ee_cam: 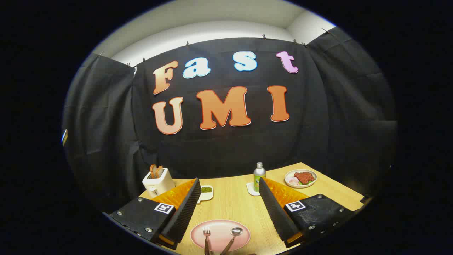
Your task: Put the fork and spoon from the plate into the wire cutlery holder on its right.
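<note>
Hovering wide open and empty, gripper (pixel 228 198) above plate (pixel 220 235), to choose fork (pixel 206 236) or spoon (pixel 234 234).

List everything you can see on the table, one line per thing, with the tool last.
table: one, light wood, under everything.
plate: one, pink, between the fingers, close in.
fork: one, metal, on the plate, left part.
spoon: one, metal, on the plate, right of the fork.
toaster: one, cream, with brown toast in it, beyond the left finger.
small dish: one, white with green contents, right of the toaster.
bottle: one, green with a silver cap, on a white coaster beyond the right finger.
food plate: one, white with red and green food, right of the bottle.
tool: one, fingers wide apart, holding nothing, above the plate.
</note>
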The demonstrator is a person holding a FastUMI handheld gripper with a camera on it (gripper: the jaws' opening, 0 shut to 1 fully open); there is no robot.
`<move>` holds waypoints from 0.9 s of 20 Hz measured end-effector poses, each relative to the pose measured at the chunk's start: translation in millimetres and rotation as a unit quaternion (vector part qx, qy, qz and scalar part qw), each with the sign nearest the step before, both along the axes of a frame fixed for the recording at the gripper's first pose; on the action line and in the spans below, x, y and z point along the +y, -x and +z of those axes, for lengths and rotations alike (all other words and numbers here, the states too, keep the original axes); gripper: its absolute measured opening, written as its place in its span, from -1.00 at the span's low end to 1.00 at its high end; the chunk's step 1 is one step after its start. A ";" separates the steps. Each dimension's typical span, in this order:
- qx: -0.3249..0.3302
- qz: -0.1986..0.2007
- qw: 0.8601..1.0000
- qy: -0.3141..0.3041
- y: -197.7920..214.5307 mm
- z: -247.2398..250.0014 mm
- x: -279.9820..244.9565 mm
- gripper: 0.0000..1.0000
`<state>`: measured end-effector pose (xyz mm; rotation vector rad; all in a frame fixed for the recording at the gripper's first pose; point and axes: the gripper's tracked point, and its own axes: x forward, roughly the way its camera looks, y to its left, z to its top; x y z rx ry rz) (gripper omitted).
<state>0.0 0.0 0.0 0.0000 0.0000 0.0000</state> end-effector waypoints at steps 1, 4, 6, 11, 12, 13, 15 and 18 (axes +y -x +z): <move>0.008 -0.003 1.000 -0.002 -0.2 -3.7 -1.5 0.97; 0.021 -0.018 1.000 -0.001 -2.7 -11.3 -8.1 0.97; 0.033 -0.016 0.999 -0.002 -4.6 -19.0 -6.4 0.97; 0.052 -0.016 0.999 0.008 -8.6 -29.4 -4.1 0.97; 0.054 -0.015 0.998 0.009 -7.9 -30.3 -3.9 0.97; 0.056 -0.014 0.998 0.011 -7.2 -31.7 -3.9 0.97; 0.060 -0.018 0.998 0.013 -6.0 -34.4 -8.5 0.97; 0.069 -0.025 0.997 0.012 -3.8 -41.8 -14.1 0.97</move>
